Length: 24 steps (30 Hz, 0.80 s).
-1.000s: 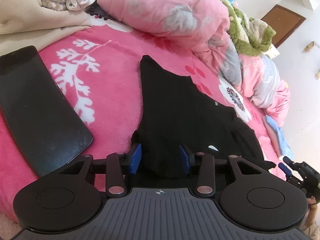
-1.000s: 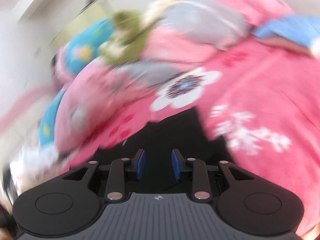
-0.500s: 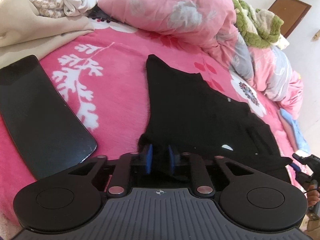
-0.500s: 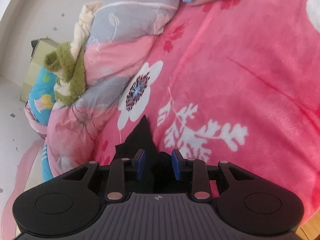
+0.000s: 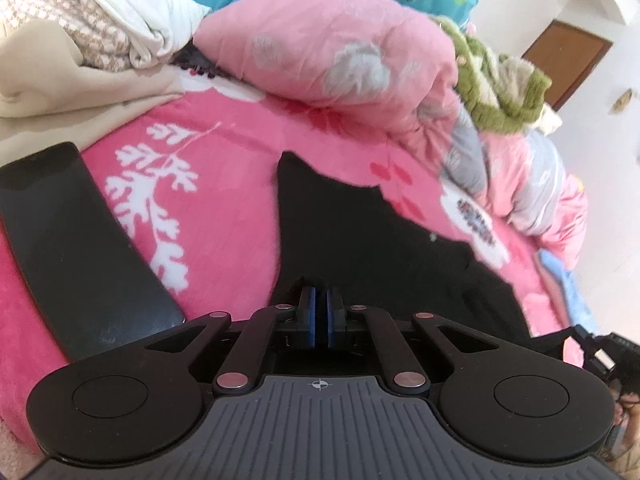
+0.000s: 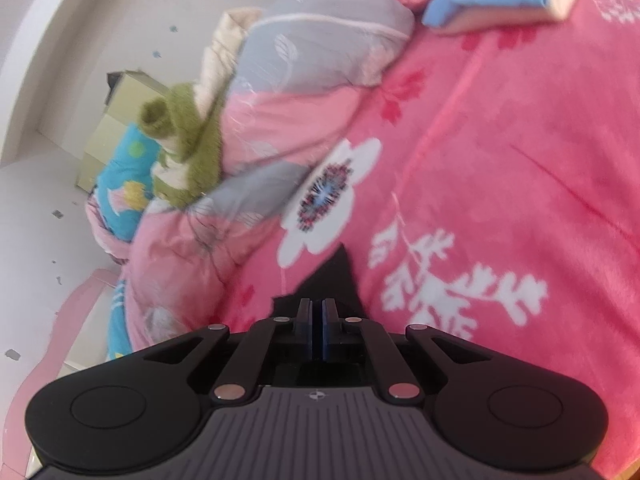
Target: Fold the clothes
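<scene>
The left gripper (image 5: 319,312) has its blue pads pressed together, pinching the near edge of the black garment (image 5: 372,232). The right gripper (image 6: 319,322) is likewise squeezed tight on a corner of the same garment (image 6: 334,280), whose black point sticks up just beyond its fingertips.

In the left wrist view the garment spreads away from the claw, flat on the pink blanket (image 5: 224,184), running far and to the right with one pointed corner at its far left. The right gripper (image 5: 600,354) shows at the garment's right end. To the left of the garment, apart from it, lies a dark flat slab (image 5: 76,248) on the blanket. Farther off, a pink floral quilt (image 5: 332,48) is bunched along the far side, with a green knitted piece (image 5: 504,80) on top of it at right and a beige cloth (image 5: 60,92) at far left.
</scene>
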{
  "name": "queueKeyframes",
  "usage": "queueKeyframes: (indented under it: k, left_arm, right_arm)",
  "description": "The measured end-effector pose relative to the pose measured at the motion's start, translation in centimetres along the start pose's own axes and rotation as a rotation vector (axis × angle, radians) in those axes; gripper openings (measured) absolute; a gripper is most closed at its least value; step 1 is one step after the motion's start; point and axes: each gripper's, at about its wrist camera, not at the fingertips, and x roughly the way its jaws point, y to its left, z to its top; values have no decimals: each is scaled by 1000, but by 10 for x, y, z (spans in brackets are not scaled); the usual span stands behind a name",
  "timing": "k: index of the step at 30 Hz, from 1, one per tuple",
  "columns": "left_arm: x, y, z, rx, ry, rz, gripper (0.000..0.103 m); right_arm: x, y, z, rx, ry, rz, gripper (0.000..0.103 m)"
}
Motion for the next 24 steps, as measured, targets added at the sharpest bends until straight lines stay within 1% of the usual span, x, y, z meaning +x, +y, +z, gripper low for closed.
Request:
queueKeyframes:
  k: [7, 14, 17, 24]
  left_arm:
    - [4, 1, 22, -50, -41, -34, 3]
    - [25, -6, 47, -61, -97, -45, 3]
    - [38, -10, 58, -60, -115, -40, 3]
    - [74, -8, 71, -66, -106, 11, 3]
  right_arm:
    - [-3, 21, 14, -44, -53, 28, 4]
    - [17, 30, 34, -83, -80, 27, 3]
    - [31, 35, 44, -96, -93, 31, 3]
    - [72, 33, 61, -113, -98, 10, 3]
